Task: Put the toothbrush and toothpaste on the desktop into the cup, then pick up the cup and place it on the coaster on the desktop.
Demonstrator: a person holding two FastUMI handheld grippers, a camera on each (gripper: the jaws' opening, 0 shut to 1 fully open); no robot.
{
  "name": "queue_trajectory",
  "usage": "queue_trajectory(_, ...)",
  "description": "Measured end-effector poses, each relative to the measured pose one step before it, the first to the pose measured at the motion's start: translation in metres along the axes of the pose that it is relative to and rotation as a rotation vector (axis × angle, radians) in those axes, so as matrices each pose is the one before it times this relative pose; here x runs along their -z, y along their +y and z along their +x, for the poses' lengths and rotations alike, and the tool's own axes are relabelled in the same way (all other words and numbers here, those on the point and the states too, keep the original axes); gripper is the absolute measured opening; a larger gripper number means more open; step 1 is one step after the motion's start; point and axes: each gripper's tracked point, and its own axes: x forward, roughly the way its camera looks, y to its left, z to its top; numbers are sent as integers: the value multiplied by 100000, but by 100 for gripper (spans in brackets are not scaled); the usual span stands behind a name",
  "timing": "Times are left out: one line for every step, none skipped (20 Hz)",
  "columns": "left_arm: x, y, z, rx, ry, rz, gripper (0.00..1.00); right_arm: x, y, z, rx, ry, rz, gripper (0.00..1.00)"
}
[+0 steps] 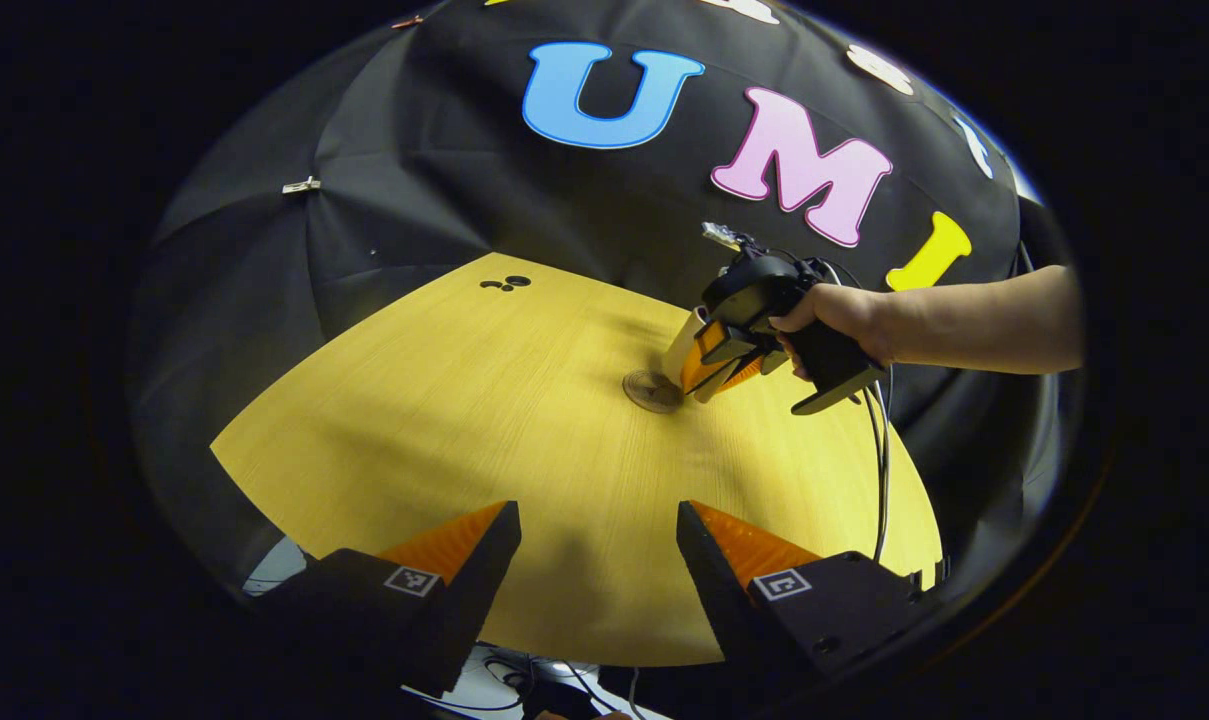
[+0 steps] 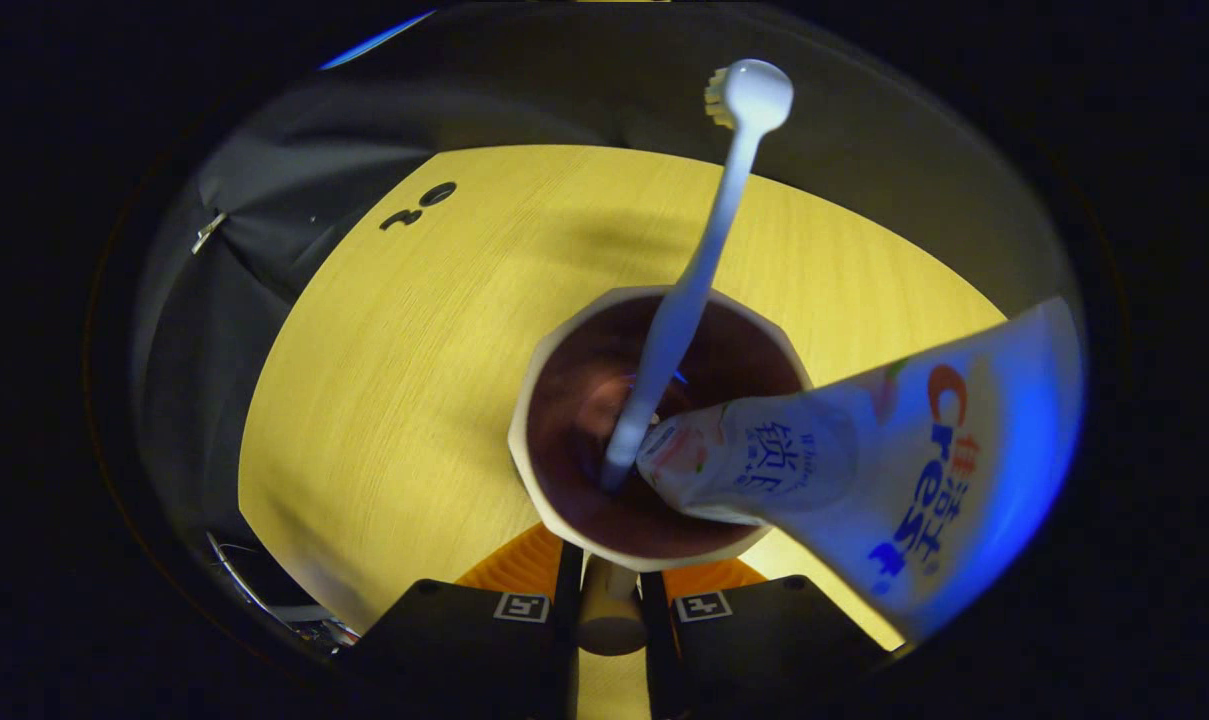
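Right tongs [image 2: 609, 590] clenched on cup [image 2: 564, 400] handle; toothbrush [image 2: 709, 250] and toothpaste [image 2: 864, 450] stood inside cup. Cup tilted beside coaster [image 1: 650, 390], table [image 1: 464, 400] at 1 o'clock. Left tongs [image 1: 599, 545] released.

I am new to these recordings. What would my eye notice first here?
In the right gripper view, the cup sits close up, with the toothbrush and toothpaste leaning out of it. In the left gripper view, the right gripper holds that cup tilted beside the coaster on the yellow table.
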Motion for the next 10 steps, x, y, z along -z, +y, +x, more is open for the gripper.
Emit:
queue_trajectory(146, 251, -81, -507, 125, -116, 98, 46, 28, 83, 377, -281, -1456, 30)
queue_trajectory(58, 275, -50, -732, 46, -226, 98, 73, 130, 43, 422, 18, -1370, 30)
queue_trajectory(-29, 276, -37, -693, 128, -630, 98, 270, 308, 131, 259, 870, -796, 30)
queue_trajectory(-38, 141, -40, -265, -258, -932, 98, 273, 165, 277, 28, 1149, -375, 30)
queue_trajectory(-188, 79, -89, 57, -449, -863, 98, 158, 223, 144, 233, 776, -476, 30)
queue_trajectory(-36, 81, -5, 111, -326, -452, 98, 56, -9, 204, 914, 571, -596, 30)
queue_trajectory(-7, 100, 32, -94, 66, -72, 98, -160, 104, 143, 663, -281, -859, 30)
queue_trajectory(13, 137, 4, -110, -230, 69, 98, 79, -60, 63, 464, 79, -415, 30)
queue_trajectory(11, 155, -61, -43, -63, 88, 98, -19, -26, -199, 231, 147, 79, 30)
queue_trajectory(146, 118, -12, -228, 250, 135, 98, -76, -47, 28, 93, 37, 141, 30)
